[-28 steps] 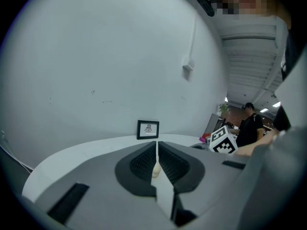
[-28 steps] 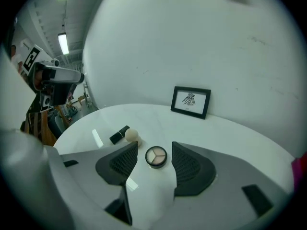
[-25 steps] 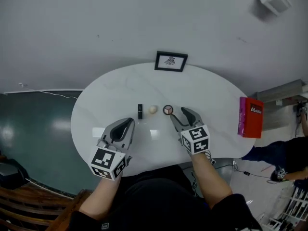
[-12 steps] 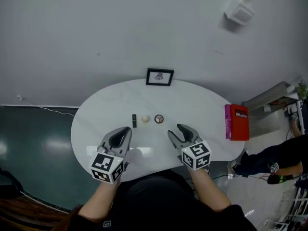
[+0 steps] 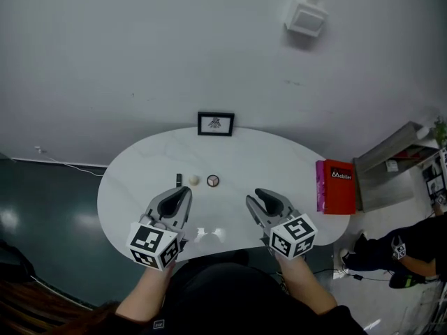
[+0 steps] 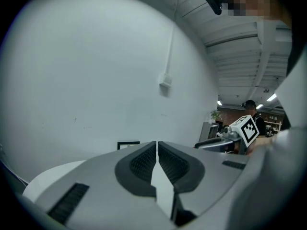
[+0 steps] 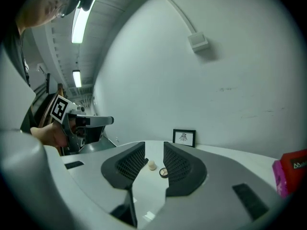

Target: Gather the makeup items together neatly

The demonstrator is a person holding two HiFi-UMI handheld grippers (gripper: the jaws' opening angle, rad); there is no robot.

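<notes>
Makeup items in one short, tidy row at the middle of the worktop point(image 5: 133, 187): dark tube point(image 5: 179, 180), cream sponge point(image 5: 194, 180), round compact point(image 5: 213, 181), close together without touching; judged already gathered. Behind the row, against the wall, a framed picture point(image 5: 215, 123); well apart at the right edge, a red box point(image 5: 337, 186). Left tool point(image 5: 184, 191) fully closed and empty, held on the near side. Right tool point(image 5: 259, 195) partly open after just closing further, nothing between the pads, aimed at the row but well short of it; probably held back for lack of anything left to shift.
</notes>
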